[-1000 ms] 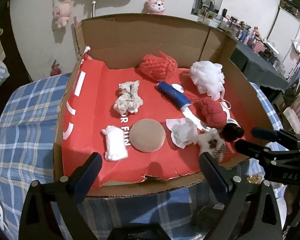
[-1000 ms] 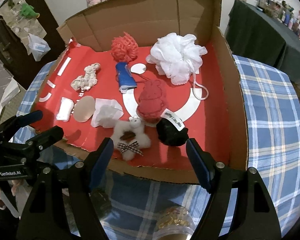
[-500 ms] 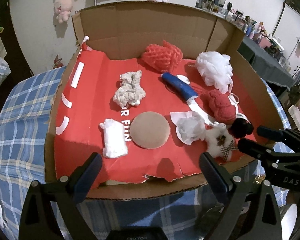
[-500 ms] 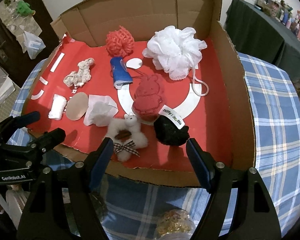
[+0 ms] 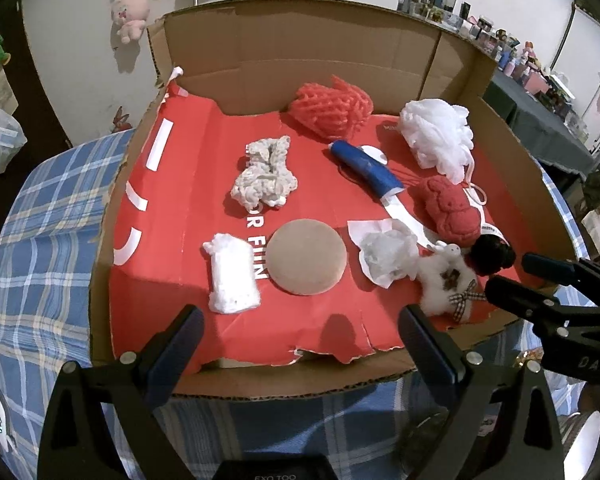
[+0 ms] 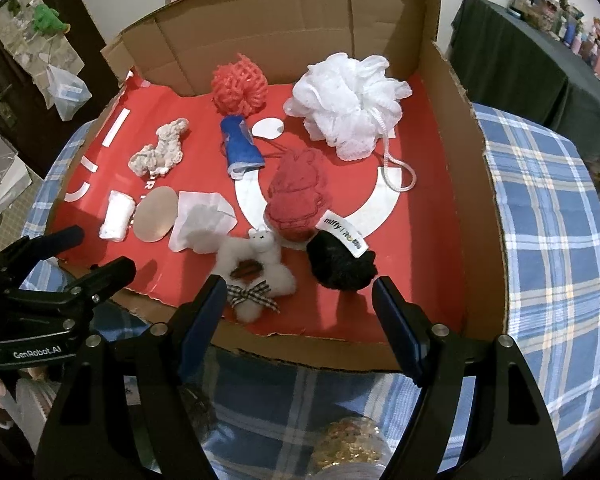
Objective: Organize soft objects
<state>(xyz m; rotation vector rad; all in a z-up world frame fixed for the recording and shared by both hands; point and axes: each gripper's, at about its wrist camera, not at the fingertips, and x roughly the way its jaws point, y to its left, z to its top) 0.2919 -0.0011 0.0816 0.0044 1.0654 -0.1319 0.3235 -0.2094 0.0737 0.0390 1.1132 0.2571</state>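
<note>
Left tongs (image 5: 300, 344) spread wide, nothing between the fingers, hovering at the near rim of the cardboard box (image 5: 300, 60). Right tongs (image 6: 298, 312) likewise spread and empty, at the same near rim, further right.

Box sits on a desk under a blue plaid cloth (image 6: 547, 208); its floor is red printed card.

Ahead of the left tongs — a white fluffy roll (image 5: 232, 278) just beyond the left finger, a tan round pad (image 5: 305, 256) beside it, touching or nearly so. Further off, a cream knitted bundle (image 5: 264, 174). A crumpled white tissue (image 5: 383, 250) lies ahead of the right finger.

Ahead of the right tongs — a small white plush with a checked bow (image 6: 256, 268) just past the left finger, and a black fuzzy item with a white tag (image 6: 341, 262) between the fingers' line, nearer the right one. Beyond these, a red knitted plush (image 6: 298, 196). Further still: a blue roll (image 6: 240, 146), a red mesh puff (image 6: 239, 88) against the back wall, and a white bath pouf (image 6: 347, 106) to the right, its cord trailing toward the tongs.
</note>
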